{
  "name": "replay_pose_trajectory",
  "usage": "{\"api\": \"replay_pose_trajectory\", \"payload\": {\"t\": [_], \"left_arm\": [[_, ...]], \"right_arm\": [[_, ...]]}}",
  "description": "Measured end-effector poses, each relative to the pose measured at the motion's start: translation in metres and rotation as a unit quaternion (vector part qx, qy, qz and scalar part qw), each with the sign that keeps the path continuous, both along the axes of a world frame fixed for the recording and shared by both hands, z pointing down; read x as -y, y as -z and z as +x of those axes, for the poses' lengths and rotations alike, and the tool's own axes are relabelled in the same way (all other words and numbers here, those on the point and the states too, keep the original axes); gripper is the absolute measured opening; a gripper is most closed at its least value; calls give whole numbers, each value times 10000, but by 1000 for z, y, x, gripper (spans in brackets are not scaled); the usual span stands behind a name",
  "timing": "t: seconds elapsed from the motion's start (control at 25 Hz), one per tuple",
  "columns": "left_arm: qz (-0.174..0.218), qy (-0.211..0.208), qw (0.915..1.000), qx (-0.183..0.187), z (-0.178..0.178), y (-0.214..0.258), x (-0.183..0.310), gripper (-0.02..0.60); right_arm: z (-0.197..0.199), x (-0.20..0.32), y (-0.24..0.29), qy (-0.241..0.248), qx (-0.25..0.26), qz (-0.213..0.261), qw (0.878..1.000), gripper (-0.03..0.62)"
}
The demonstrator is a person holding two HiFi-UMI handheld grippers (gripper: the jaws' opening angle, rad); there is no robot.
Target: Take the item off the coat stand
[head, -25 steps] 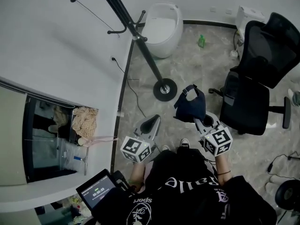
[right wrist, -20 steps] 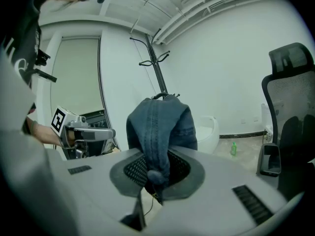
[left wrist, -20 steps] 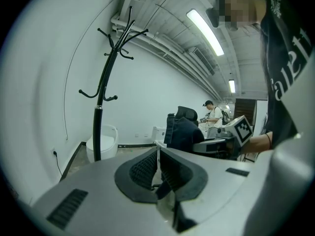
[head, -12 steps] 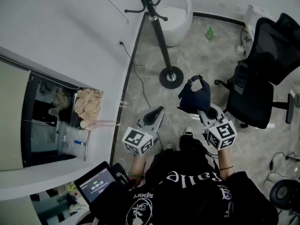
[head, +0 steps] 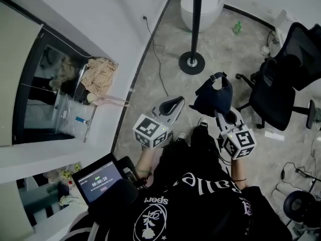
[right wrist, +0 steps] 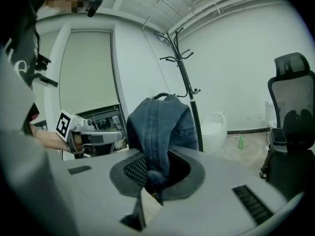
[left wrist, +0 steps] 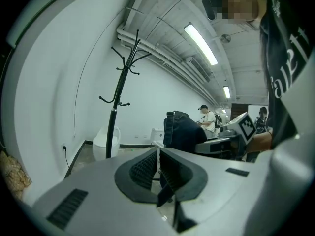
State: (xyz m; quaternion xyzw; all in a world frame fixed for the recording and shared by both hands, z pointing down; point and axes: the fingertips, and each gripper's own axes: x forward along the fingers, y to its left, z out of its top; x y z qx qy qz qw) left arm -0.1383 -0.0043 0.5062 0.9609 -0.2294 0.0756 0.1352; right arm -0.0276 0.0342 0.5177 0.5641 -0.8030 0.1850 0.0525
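The right tongs pinch a fold of the denim item, held well clear of the bare coat stand. The left tongs are closed on nothing. With so little cloth gripped, the item could slip to the floor.

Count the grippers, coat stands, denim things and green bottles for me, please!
grippers: 2 (left gripper, right gripper)
coat stand: 1
denim item: 1, pinched in the right gripper
green bottle: 1
total: 5
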Motion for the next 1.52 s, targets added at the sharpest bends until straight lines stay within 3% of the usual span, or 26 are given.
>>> {"api": "replay_pose_trajectory", "payload": {"t": [0.32, 0.64, 1.0, 1.24, 1.52], "left_arm": [[57, -304, 9995, -114, -50, 2, -48, 6], [87, -297, 9992, -245, -57, 7, -55, 5], [73, 157, 9992, -349, -69, 13, -42, 6], [-4, 147, 9995, -264, -62, 7, -41, 5], [-33, 318, 9993, -202, -40, 9, -35, 6]], "right_arm": [[-64, -62, -4, -257, 156, -27, 9995, 48], [-64, -70, 3, -301, -59, -41, 9995, 48], [-66, -68, 12, -69, -129, -11, 9999, 48], [-49, -74, 14, -181, -164, -56, 9997, 48], [0, -88, 14, -485, -95, -73, 9987, 48]]}}
